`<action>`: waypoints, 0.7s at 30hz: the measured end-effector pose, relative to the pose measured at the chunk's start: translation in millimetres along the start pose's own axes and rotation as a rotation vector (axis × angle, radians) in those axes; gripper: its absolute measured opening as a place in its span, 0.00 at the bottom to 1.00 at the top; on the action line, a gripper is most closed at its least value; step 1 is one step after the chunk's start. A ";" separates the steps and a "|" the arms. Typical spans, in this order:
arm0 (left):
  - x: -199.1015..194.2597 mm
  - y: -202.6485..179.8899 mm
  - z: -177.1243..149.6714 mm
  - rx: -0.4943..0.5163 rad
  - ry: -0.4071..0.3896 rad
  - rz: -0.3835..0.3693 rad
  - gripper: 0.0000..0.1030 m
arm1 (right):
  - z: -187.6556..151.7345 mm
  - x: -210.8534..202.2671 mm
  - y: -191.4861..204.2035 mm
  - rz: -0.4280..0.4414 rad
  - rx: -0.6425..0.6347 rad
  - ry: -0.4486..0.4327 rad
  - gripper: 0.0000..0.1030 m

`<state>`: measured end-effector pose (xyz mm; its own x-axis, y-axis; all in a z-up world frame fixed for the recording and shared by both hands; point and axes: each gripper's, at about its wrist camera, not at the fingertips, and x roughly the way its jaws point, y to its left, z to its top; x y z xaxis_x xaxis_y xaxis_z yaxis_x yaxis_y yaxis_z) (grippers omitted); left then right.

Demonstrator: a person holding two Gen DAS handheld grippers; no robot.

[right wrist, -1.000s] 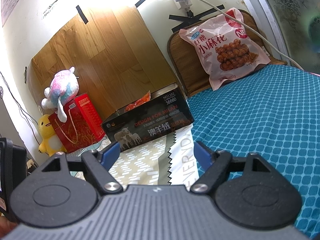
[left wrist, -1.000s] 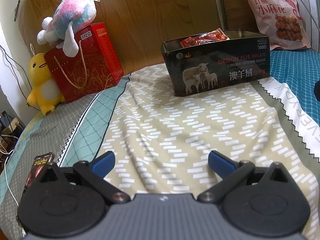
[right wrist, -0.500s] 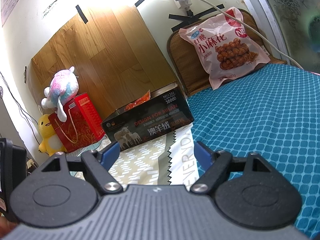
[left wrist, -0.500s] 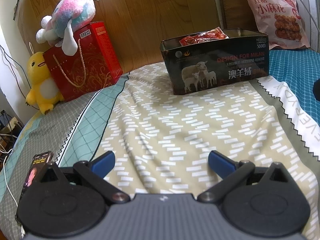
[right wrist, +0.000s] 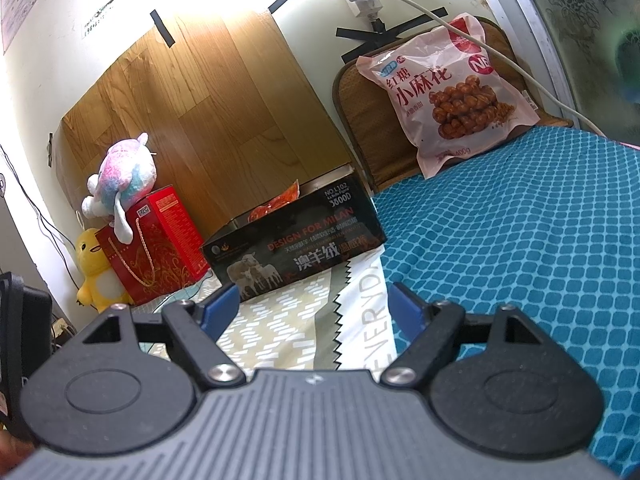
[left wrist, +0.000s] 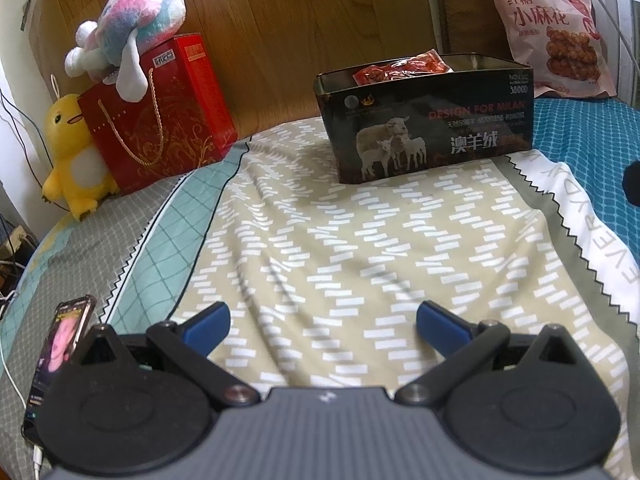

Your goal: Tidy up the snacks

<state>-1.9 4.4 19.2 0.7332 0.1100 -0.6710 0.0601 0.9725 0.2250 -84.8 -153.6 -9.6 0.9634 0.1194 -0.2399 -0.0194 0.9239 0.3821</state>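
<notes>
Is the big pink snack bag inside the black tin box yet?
No, the pink snack bag leans against the headboard, beyond the black tin box.

Red snack packet (left wrist: 404, 67) inside open black tin (left wrist: 424, 128); pink snack bag (left wrist: 552, 28) propped behind.

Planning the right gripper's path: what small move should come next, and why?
Probably advance the open right gripper toward the pink snack bag leaning at the bed's head; it lies outside the black tin, which already holds a red packet.

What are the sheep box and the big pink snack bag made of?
Box: probably thin metal, a tin; its open rim and inside wall look shiny, though printed card is possible. Bag: glossy plastic film, crinkled and reflecting light, with crimped edges.
</notes>
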 end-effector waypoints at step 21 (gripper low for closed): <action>-3.8 -0.8 2.9 -0.015 0.027 -0.039 1.00 | 0.3 0.4 -0.6 0.001 0.001 0.000 0.81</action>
<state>-2.7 2.6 23.6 0.7122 0.0767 -0.6978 0.0783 0.9791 0.1875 -84.3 -154.2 -9.7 0.9634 0.1206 -0.2395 -0.0204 0.9236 0.3829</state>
